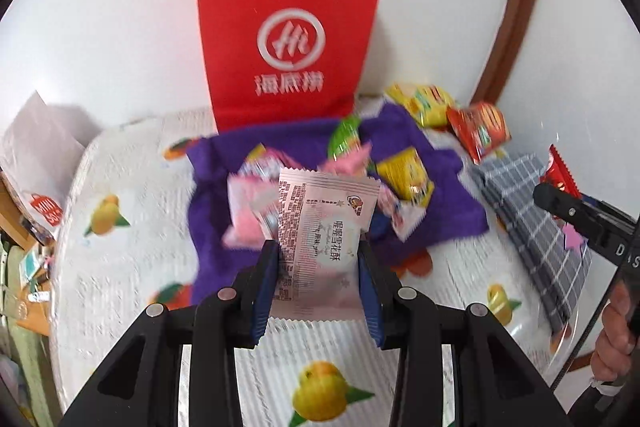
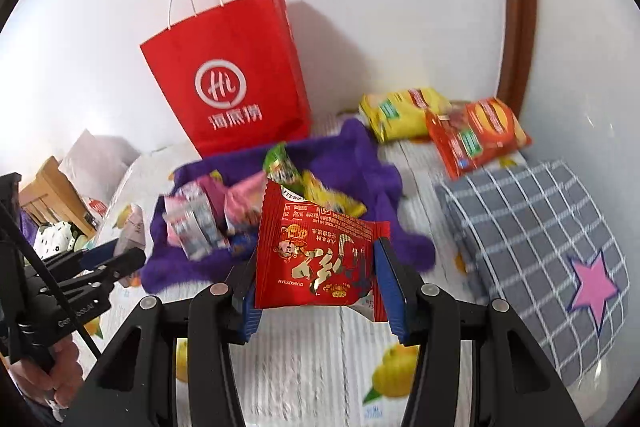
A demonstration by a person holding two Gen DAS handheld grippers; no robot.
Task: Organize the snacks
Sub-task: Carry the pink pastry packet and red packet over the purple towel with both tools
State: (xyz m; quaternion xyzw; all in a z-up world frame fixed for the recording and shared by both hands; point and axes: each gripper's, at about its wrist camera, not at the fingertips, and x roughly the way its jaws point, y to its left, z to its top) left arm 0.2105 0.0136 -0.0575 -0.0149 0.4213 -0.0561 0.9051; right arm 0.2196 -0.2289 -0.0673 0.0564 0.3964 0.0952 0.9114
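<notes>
Each tool is carrying a snack above the bench, and the coming move is turning on where the red paper bag (image 1: 288, 43) is standing relative to them. The left tool (image 1: 318, 267) is clenching a pale pink packet (image 1: 324, 227) across its short sides, the packet's long axis running up and away from the tool, toward the bag. The right tool (image 2: 316, 287) is gripping a red packet (image 2: 316, 255) the same way, its blue pads (image 2: 390, 291) pressing on the packet's edges while the top is leaning toward the far side.

The bag is standing upright against the far wall, its mouth facing up, with the purple cloth (image 2: 372, 163) and its pile of loose snacks (image 2: 224, 211) lying between it and both tools. From the left tool the bag is sitting almost straight ahead; from the right tool it is lying ahead and to the left. So the left hand seems nearer in line with the opening, and the right tool (image 1: 560, 203) is waiting off to the right near the grey checked pouch (image 2: 532, 227).

If the bag is the destination, both packets are probably needing to go higher than its rim before travelling over it. Two larger packs, yellow (image 2: 404, 111) and orange (image 2: 476, 135), are lying at the far right.
</notes>
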